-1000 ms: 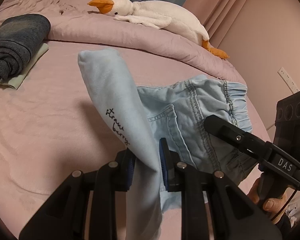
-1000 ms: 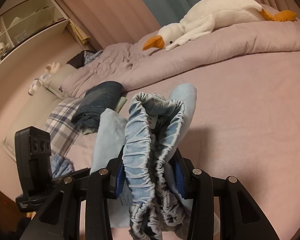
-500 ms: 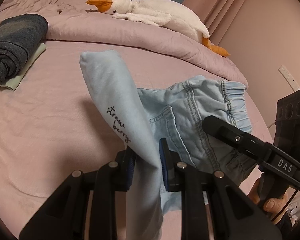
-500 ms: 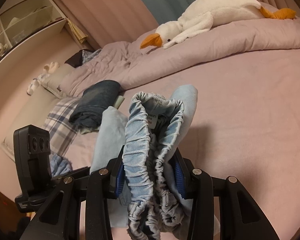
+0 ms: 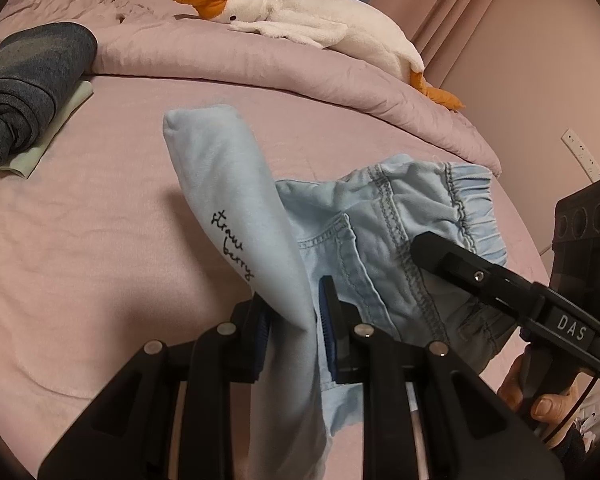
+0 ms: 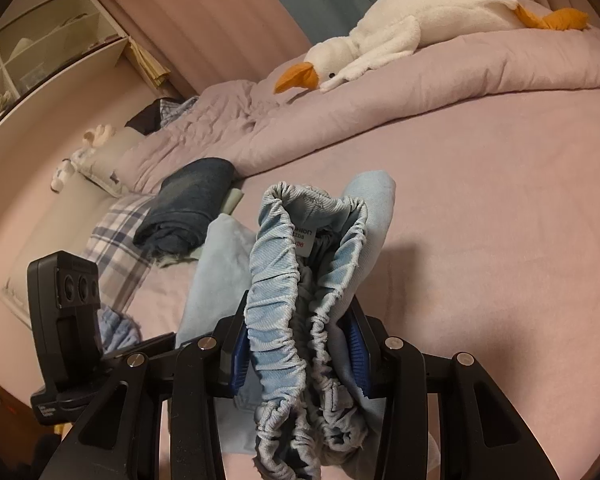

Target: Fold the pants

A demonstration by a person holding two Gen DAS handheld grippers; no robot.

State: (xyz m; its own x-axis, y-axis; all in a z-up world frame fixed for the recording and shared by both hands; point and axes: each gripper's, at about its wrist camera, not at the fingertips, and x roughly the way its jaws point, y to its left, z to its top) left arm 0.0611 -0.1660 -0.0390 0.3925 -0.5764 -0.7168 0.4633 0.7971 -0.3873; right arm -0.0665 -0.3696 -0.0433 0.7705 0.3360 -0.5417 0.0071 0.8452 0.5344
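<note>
Pale blue denim pants (image 5: 384, 236) hang above a pink bed (image 5: 100, 248) in the left wrist view, where the left tongs (image 5: 294, 332) pinch a folded leg end printed "strawberry", the cloth standing up between the blue pads. To the right, the right tongs (image 5: 452, 258) grip the gathered waistband, a hand (image 5: 540, 392) visible on the handle. On the far side of the bed a white plush goose (image 5: 312, 20) lies along a rolled pink duvet (image 5: 260, 68), and a folded dark garment (image 5: 24, 84) rests at far left. In the right wrist view, the right tongs (image 6: 300, 350) are pressed on the bunched elastic waistband of the pants (image 6: 300, 280), a white label showing inside. The left tongs' black body (image 6: 66, 320) sits at near left. Beyond lie the dark garment (image 6: 188, 204), a plaid cloth (image 6: 116, 248), the goose (image 6: 400, 24) and, far left, a shelf unit (image 6: 40, 48).
</note>
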